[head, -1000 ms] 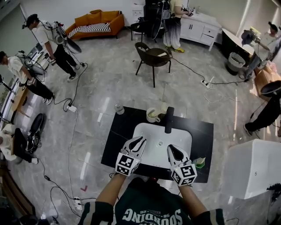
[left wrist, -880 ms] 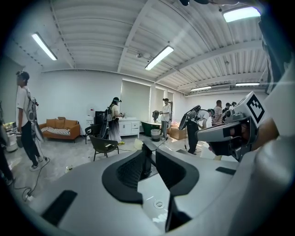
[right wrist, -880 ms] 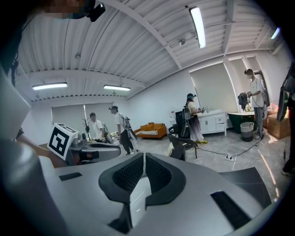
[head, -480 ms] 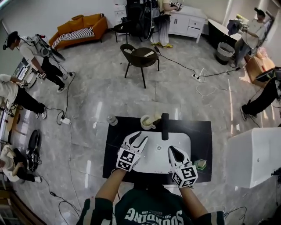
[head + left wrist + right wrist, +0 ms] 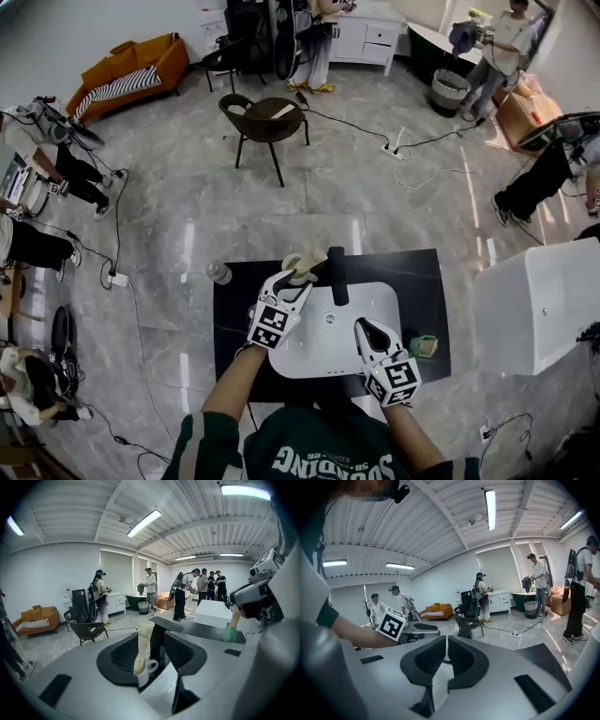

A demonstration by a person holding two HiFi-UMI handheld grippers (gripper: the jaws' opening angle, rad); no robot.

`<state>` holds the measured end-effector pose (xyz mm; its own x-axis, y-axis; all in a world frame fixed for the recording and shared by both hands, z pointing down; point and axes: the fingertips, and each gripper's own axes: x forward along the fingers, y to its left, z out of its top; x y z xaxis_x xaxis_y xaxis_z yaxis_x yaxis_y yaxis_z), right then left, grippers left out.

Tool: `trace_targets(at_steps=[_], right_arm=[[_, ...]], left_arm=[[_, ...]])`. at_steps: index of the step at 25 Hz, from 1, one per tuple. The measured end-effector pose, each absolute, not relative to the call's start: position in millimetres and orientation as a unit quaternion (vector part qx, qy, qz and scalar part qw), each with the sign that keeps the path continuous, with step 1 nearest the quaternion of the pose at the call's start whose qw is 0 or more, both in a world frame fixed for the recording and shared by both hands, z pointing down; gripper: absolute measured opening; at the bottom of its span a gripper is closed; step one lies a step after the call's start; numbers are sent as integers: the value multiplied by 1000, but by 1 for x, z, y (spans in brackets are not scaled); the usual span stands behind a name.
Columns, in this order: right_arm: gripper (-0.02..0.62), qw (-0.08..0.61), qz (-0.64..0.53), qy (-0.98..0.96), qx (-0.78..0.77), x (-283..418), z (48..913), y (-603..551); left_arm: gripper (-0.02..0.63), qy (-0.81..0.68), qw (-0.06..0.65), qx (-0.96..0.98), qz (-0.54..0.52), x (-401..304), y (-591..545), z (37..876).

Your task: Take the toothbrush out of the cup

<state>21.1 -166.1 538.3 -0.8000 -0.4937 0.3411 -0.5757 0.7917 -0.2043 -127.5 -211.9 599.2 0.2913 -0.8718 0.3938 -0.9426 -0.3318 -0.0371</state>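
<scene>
Fingers point(image 5: 123, 656) of left gripper point(image 5: 293, 281): apart, jaws just been opening, pads pressing nothing; white ceramic cup point(image 5: 146, 671) in the gap between them, on black countertop point(image 5: 422, 281) just beside black tap point(image 5: 336, 272); cream-wrapped toothbrush point(image 5: 141, 643) standing in the cup, slightly tilted; right gripper point(image 5: 365, 324): 2 jaws together, empty, above white rectangular basin point(image 5: 384, 305).

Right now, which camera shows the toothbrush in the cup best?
The left gripper view: the toothbrush stands in the cup, close and central. The head view shows it tiny, beside the faucet. The right gripper view misses it.
</scene>
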Motion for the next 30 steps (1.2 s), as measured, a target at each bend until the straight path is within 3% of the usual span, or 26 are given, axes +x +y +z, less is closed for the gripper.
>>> trace_targets(at_steps=[15,30], right_arm=[[44,159,176,-912,334,47,557,-167],[44,168,190,-900,355,58,565,-167]], left_arm=[[241,-477,112,827,275,-126,-264,678],[235,-403,116,853,309,-130,-270,710]])
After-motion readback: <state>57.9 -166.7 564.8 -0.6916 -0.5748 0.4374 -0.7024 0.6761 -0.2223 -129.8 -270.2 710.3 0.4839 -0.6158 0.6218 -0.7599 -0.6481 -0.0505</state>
